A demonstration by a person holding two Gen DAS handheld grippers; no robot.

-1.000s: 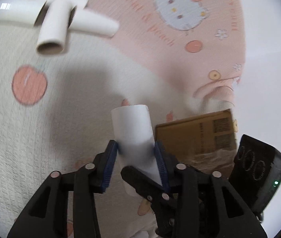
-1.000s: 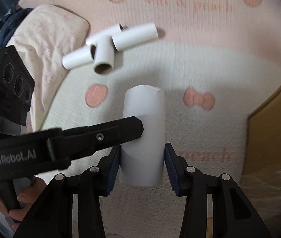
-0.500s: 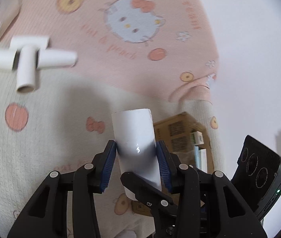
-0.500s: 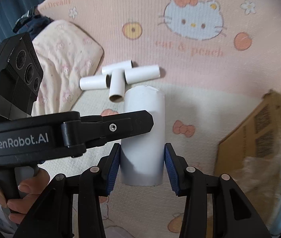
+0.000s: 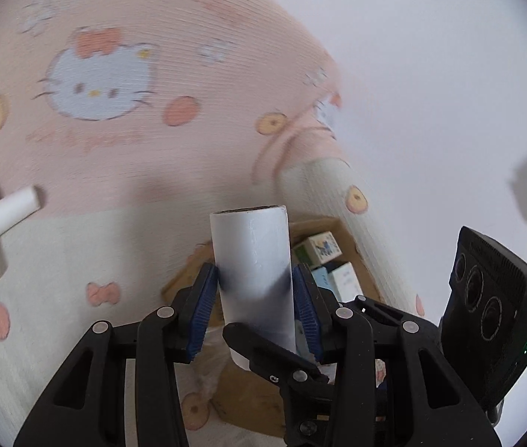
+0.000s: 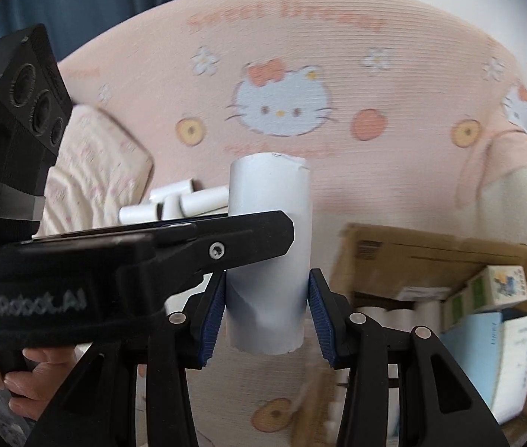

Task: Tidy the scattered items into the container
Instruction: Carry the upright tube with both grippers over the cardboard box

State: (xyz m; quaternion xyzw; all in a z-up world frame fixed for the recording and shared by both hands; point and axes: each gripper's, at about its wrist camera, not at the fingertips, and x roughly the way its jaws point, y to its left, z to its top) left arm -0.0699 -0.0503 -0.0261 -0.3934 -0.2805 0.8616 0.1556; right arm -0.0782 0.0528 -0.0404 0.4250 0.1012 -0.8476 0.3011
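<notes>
White tube pinched upright by left gripper, another tube by right gripper, both carried above cardboard box at lower right, presumably for dropping in.

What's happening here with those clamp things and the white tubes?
A person is tidying a bed. Each handheld gripper, left and right, is clamped on a white cardboard tube, held above the blanket. An open cardboard box already holds cartons. More tubes lie on the bed.
</notes>
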